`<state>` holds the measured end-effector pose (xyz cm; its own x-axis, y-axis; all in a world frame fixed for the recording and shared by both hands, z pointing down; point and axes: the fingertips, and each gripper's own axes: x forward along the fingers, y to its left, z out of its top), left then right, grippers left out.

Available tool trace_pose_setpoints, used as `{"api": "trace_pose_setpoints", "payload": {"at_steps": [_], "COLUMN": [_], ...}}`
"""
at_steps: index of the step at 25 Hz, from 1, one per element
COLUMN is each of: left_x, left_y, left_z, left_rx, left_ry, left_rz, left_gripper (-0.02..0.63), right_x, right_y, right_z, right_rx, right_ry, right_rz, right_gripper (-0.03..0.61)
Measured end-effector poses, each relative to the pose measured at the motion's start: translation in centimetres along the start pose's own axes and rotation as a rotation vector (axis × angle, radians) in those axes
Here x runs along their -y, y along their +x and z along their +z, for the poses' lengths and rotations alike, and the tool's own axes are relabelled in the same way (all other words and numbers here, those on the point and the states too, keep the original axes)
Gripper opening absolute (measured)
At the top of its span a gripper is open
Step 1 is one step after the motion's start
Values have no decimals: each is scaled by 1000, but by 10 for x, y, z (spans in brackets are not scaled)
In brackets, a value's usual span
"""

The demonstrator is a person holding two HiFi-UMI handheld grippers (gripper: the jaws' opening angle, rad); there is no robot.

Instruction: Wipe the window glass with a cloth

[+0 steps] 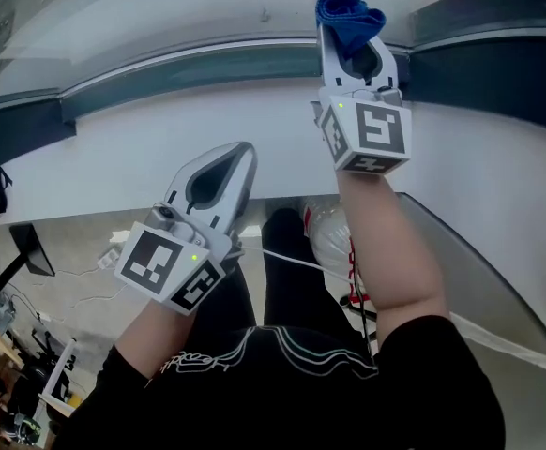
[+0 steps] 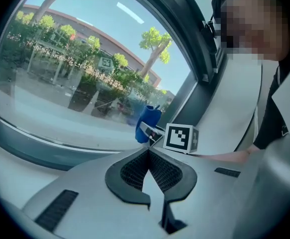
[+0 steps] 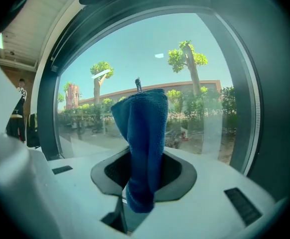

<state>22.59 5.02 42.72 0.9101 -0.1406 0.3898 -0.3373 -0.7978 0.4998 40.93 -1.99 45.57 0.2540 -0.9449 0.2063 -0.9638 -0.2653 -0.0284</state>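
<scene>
A blue cloth (image 1: 346,15) is pinched in my right gripper (image 1: 354,37), which is raised against the lower part of the window glass (image 1: 160,17). In the right gripper view the cloth (image 3: 142,143) stands up between the shut jaws, its top close to the glass (image 3: 200,103); whether it touches I cannot tell. My left gripper (image 1: 246,151) hangs lower and to the left, over the white sill (image 1: 113,148), shut with nothing in it. The left gripper view has its meshed jaws pressed together (image 2: 148,152), with the cloth (image 2: 147,123) and the right gripper's marker cube (image 2: 180,137) beyond.
A dark window frame (image 1: 498,73) borders the glass on the right and along the bottom. Below me the floor holds a white bag (image 1: 334,237), a white cable (image 1: 292,259) and clutter at the far left (image 1: 10,345).
</scene>
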Motion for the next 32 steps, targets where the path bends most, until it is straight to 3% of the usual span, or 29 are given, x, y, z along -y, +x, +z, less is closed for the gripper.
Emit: {"api": "trace_pose_setpoints", "payload": {"at_steps": [14, 25, 32], "left_x": [45, 69, 55], "left_y": [60, 84, 75], "left_z": [-12, -26, -35], "left_rx": [-47, -67, -62], "left_ry": [21, 12, 0], "left_rz": [-58, -84, -59], "left_gripper": [3, 3, 3], "right_x": [127, 168, 169], "right_y": [-36, -48, -53], "right_z": [-5, -16, -11], "right_rx": [16, 3, 26], "right_ry": [28, 109, 136], "right_rz": [-224, -326, -345], "right_gripper": [94, 94, 94]}}
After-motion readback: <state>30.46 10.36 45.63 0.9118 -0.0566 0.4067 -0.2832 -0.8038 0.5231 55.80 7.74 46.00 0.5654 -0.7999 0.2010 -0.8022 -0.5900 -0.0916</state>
